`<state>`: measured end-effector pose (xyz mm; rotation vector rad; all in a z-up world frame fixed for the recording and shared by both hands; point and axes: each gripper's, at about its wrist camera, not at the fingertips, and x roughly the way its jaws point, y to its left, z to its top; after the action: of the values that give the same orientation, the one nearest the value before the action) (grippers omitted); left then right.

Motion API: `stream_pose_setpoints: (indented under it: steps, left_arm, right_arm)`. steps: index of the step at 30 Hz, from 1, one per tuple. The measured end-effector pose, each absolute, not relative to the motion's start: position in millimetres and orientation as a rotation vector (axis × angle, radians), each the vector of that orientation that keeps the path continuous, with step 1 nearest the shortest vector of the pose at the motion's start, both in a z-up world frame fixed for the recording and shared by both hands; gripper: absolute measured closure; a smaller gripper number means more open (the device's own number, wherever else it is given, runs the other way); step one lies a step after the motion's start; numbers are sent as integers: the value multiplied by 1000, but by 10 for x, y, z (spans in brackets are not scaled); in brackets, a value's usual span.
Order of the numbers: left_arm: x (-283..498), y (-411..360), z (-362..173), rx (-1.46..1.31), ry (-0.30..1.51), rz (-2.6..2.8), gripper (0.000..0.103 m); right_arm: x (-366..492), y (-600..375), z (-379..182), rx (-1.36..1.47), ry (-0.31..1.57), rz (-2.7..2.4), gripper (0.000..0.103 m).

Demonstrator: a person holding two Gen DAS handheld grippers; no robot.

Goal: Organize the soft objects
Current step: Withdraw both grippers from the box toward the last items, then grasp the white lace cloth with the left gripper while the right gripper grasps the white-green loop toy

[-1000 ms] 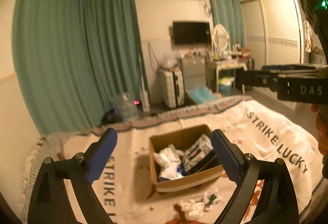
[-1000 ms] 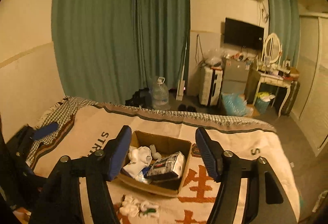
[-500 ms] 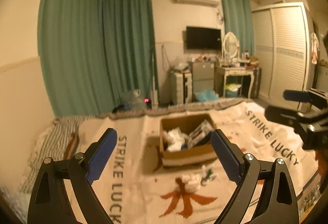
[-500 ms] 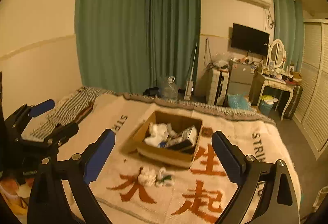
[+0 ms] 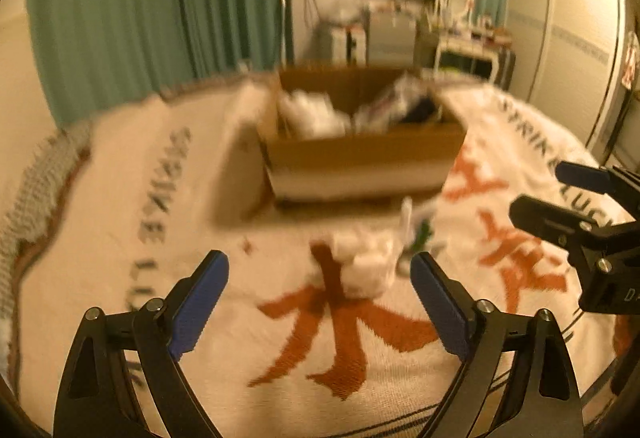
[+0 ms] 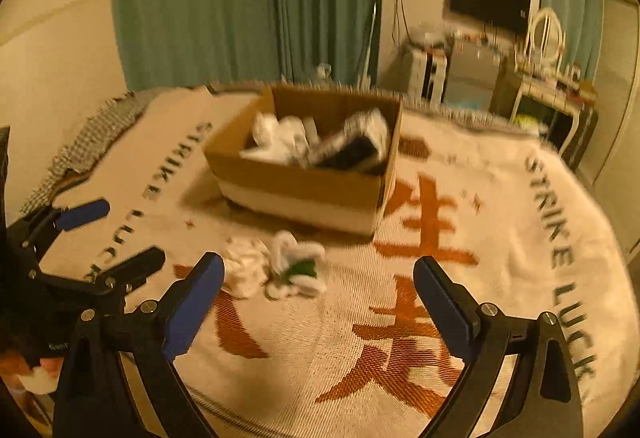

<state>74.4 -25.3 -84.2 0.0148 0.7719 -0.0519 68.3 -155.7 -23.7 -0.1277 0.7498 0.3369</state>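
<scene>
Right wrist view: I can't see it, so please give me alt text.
Open right gripper hangs over a printed blanket, nothing between its jaws. Ahead lie white socks, and behind them a cardboard box of soft items; the left gripper shows at left.

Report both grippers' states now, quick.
Left gripper: open, jaws easing closed, holding nothing.
Right gripper: open, holding nothing.

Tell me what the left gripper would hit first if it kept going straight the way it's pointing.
Most likely the crumpled white sock lying on the blanket, centred just ahead of the left gripper, whose open jaws hold nothing. The picture is blurred, so depth is uncertain.
</scene>
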Motion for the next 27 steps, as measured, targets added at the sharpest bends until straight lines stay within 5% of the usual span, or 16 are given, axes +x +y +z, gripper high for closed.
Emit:
stream_pose_setpoints:
  steps: [10, 15, 16, 27]
  left_arm:
    - [1228, -451, -1368, 22, 904, -141, 12]
    - [1374, -456, -1488, 31, 928, -156, 42]
    - [1379, -436, -1518, 15, 938, -178, 60]
    - [1237, -31, -1368, -42, 900, -102, 67]
  right_arm:
    - [1234, -1633, -911, -73, 849, 336, 7]
    - [1361, -1615, -1018, -83, 852, 354, 7]
    - [1381, -1606, -1037, -82, 852, 360, 7]
    - [1509, -1255, -1322, -94, 903, 451, 17]
